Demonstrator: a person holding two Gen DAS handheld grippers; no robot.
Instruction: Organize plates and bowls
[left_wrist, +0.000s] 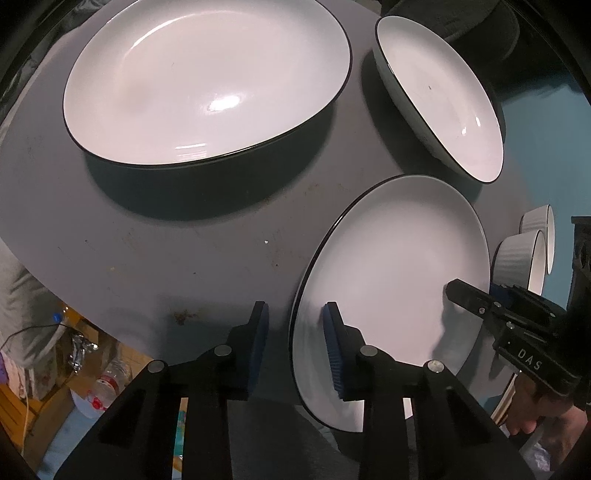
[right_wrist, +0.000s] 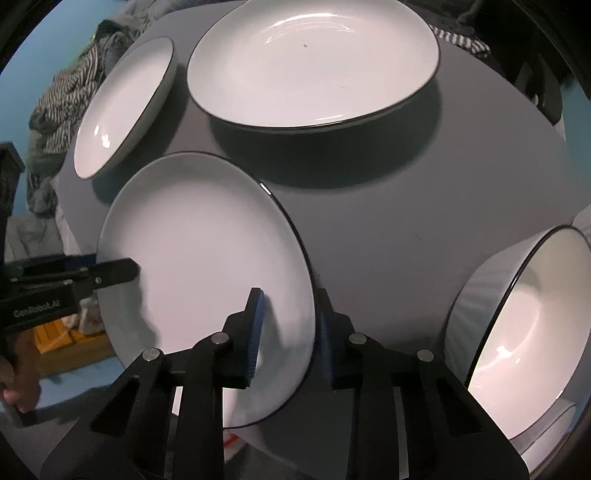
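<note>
Where the grey table (left_wrist: 155, 236) lies bare between dishes: flat plate (left_wrist: 391, 280) at near edge, overhanging; left gripper (left_wrist: 295, 332) and right gripper (right_wrist: 291, 321) each straddle opposite rims, whether pinching, unclear.

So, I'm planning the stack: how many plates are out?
3: the nearest plate at the table edge, then a left plate and a right plate beyond it. More may lie out of view.
</note>
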